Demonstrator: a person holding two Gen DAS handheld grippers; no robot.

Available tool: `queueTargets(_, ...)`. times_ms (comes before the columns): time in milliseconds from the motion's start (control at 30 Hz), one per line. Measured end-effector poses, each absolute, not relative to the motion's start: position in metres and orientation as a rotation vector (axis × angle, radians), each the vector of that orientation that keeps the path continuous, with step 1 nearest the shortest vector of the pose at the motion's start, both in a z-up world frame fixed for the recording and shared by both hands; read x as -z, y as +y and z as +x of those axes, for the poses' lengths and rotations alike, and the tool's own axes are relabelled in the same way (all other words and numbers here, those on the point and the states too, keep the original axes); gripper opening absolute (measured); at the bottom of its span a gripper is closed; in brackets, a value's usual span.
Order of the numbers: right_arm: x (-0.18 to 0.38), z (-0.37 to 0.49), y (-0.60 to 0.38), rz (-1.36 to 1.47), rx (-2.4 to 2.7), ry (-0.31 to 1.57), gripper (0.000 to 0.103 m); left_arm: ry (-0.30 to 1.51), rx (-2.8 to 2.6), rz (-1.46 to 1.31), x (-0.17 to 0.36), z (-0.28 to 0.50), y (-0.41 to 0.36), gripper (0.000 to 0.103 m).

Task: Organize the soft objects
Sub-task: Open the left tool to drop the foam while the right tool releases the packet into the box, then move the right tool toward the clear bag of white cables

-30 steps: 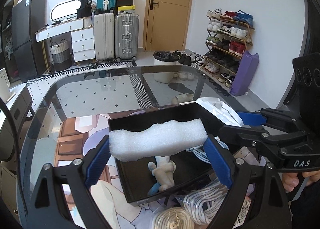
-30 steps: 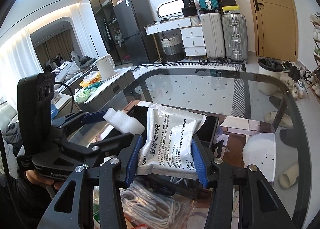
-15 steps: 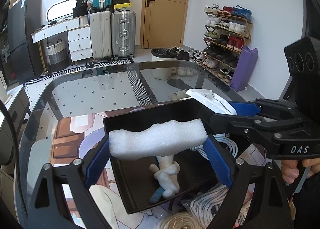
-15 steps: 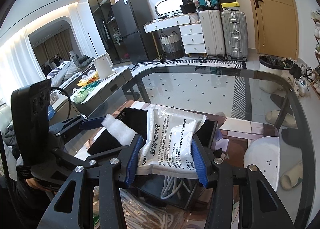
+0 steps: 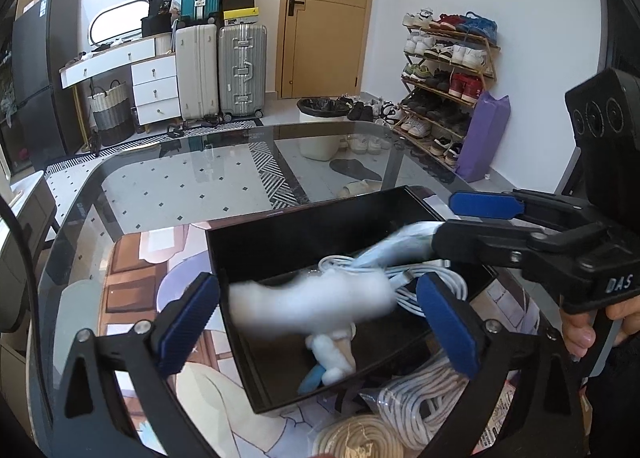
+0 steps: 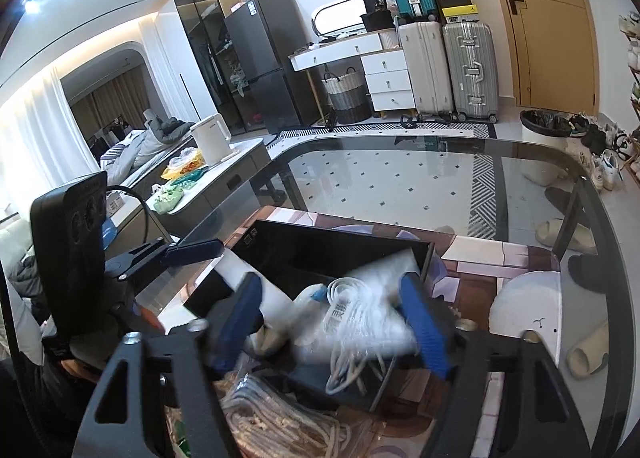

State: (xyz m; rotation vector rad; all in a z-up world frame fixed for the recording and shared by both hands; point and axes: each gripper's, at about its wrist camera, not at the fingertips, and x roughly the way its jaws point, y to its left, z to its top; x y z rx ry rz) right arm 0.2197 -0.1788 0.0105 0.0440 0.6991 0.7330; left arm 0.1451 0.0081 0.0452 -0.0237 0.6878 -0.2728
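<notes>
With both sets of fingers just sprung open, we see the foam strip [image 5: 308,308] lying crosswise between the left gripper [image 5: 320,322] pads, dropping (blurred) over the black tray [image 5: 304,226], the right gripper [image 6: 332,322] likewise releasing its pouch [image 6: 360,322].

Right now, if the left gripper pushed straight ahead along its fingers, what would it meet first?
Probably the white foam piece, blurred and loose between the left gripper's just-opened jaws; past it, the black tray with its white cable.
</notes>
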Motion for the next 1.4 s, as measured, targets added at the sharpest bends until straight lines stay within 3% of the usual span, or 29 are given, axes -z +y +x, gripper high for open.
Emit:
queueTargets(67, -0.012, 0.216, -0.182, 0.042, -0.721, 0.696, 0.078, 0.692, 0.278, -0.035, -0.045, 0.144, 0.01, 0.103)
queueTargets(200, -0.014, 0.207, -0.189, 0.05, -0.715, 0.692, 0.095, 0.686, 0.277, -0.067, -0.048, 0.138, 0.017, 0.103)
queueTargets(333, -0.015, 0.195, -0.192, 0.029, -0.691, 0.687, 0.102, 0.676, 0.26, -0.083, -0.052, 0.129, 0.022, 0.103)
queueTargets(1400, 0.015, 0.107, -0.208, -0.095, -0.589, 0.753, 0.102, 0.694, 0.174, -0.02, -0.035, 0.053, 0.027, 0.103)
